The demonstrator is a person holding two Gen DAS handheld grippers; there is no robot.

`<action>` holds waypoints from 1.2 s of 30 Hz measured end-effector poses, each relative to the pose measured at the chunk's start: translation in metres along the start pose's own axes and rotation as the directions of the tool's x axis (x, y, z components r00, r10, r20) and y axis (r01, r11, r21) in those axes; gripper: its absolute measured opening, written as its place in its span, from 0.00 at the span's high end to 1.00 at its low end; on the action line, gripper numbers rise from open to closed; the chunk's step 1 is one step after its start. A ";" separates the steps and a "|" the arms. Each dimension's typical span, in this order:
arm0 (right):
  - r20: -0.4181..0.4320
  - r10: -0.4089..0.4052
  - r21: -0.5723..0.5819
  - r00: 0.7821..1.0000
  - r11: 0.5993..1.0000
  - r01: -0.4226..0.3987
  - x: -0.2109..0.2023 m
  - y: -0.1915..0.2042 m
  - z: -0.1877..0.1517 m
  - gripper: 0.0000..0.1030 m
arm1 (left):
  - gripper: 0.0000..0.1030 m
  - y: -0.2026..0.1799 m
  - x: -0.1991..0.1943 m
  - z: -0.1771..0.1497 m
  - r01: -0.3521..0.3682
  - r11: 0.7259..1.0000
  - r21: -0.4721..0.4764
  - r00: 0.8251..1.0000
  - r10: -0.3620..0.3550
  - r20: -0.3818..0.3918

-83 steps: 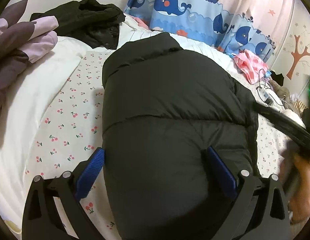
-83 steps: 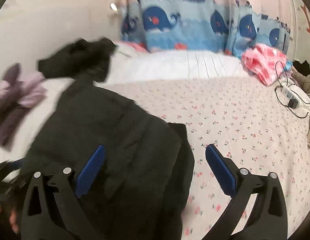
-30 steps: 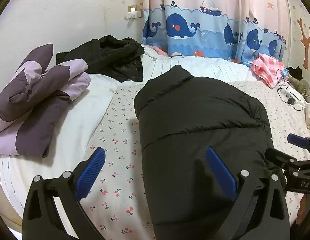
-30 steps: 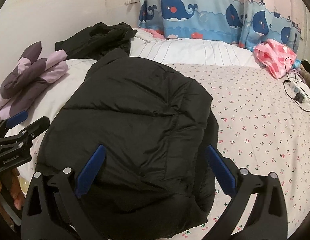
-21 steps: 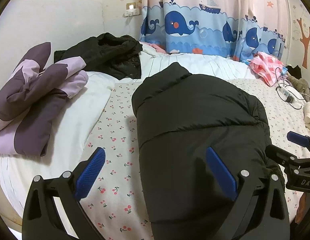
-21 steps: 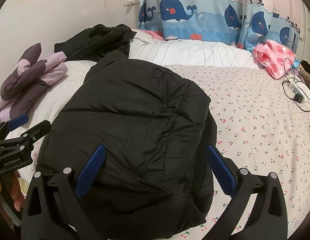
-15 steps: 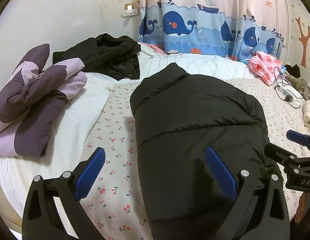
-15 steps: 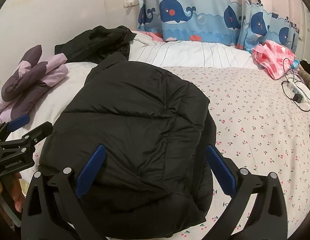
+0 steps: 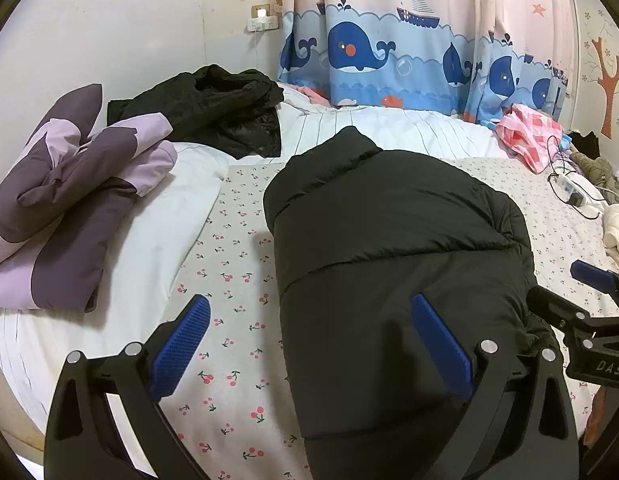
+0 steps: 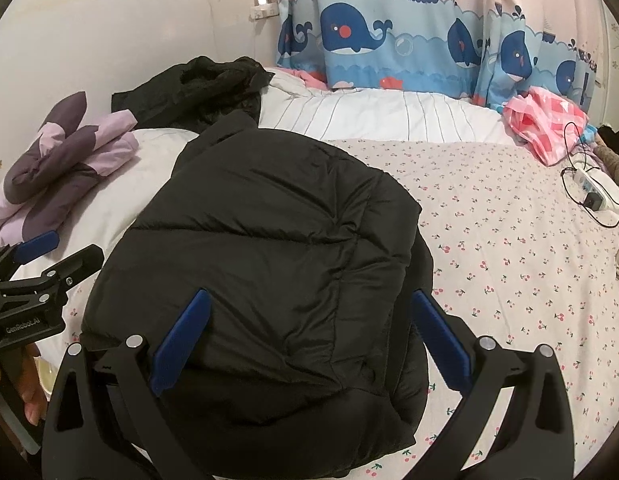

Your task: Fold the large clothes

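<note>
A black puffer jacket (image 9: 393, 248) lies folded into a long bundle on the cherry-print bed sheet (image 9: 233, 264), collar toward the curtain. It also shows in the right wrist view (image 10: 269, 248). My left gripper (image 9: 309, 340) is open and empty, held over the jacket's near left edge. My right gripper (image 10: 309, 336) is open and empty, held over the jacket's near end. Each gripper shows at the edge of the other's view, the right one (image 9: 589, 304) and the left one (image 10: 41, 264).
A purple and lilac folded jacket (image 9: 69, 184) lies at the left on the white quilt (image 9: 157, 216). A black garment heap (image 9: 213, 108) lies behind it. A pink checked cloth (image 9: 529, 136) and a power strip (image 9: 569, 188) lie at the right. Whale curtain (image 9: 389, 60) hangs behind.
Both grippers have drawn back and up from the jacket, so more of the bed shows. The jacket lies still in its folded shape.
</note>
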State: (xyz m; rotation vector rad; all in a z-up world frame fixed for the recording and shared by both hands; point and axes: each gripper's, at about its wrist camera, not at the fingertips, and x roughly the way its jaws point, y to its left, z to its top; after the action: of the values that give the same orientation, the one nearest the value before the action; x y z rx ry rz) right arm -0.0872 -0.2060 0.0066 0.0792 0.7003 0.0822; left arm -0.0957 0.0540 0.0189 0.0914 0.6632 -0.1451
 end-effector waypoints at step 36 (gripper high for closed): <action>0.030 -0.055 -0.066 0.998 0.996 0.057 -0.001 0.020 0.004 0.06 | 0.06 0.003 0.000 0.002 -0.020 1.000 0.005 0.999 0.021 -0.027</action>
State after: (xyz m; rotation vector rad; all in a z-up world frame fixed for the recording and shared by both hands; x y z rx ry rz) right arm -0.0865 -0.1861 0.0123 -0.0029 0.6706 0.0506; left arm -0.0940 0.0570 0.0212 0.1047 0.6884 -0.1258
